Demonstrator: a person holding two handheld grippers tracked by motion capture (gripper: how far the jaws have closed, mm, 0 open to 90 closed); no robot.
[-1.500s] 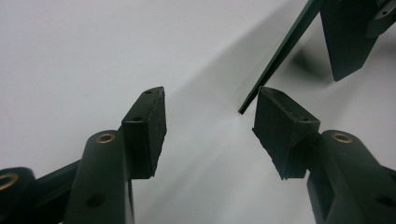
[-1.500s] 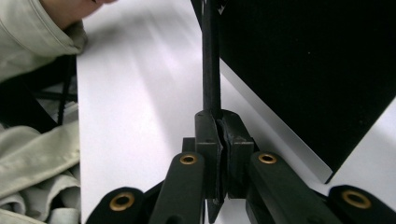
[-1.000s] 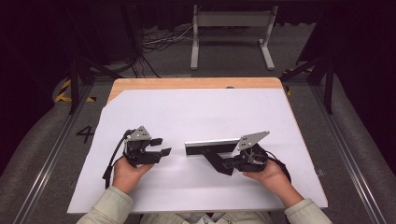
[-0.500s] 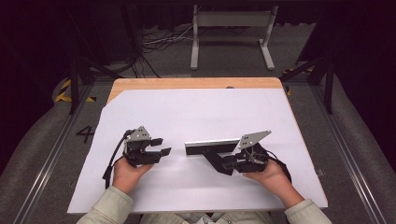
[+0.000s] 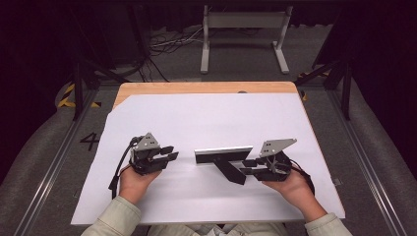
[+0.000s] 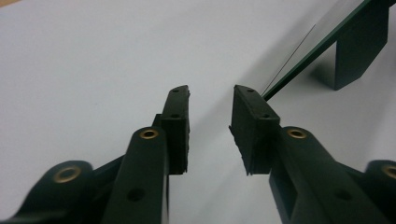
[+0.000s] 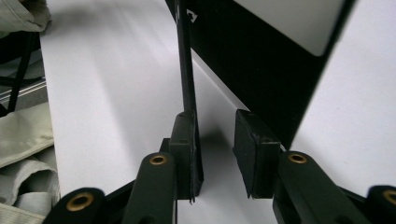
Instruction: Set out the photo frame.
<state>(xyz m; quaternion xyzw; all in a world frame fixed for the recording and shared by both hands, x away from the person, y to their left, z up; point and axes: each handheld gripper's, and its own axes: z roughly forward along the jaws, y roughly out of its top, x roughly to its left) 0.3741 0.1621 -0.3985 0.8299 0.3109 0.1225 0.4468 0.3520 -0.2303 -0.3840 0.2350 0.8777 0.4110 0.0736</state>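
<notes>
Picture frame (image 5: 223, 156) stands on white table (image 5: 221, 118), dark grey floor (image 5: 44, 147) around.

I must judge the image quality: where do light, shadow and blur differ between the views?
High view: the white sheet is evenly lit, while the floor around lies dark. Left gripper view: the left tongs are fairly sharp, their base blurred; the black frame casts a soft shadow. Right gripper view: the right tongs and the frame's stand look dim, slightly soft.

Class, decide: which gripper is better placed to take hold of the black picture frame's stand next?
Right. The right gripper has the frame's stand against one pad; the left gripper stands apart from the frame, jaws empty.
</notes>
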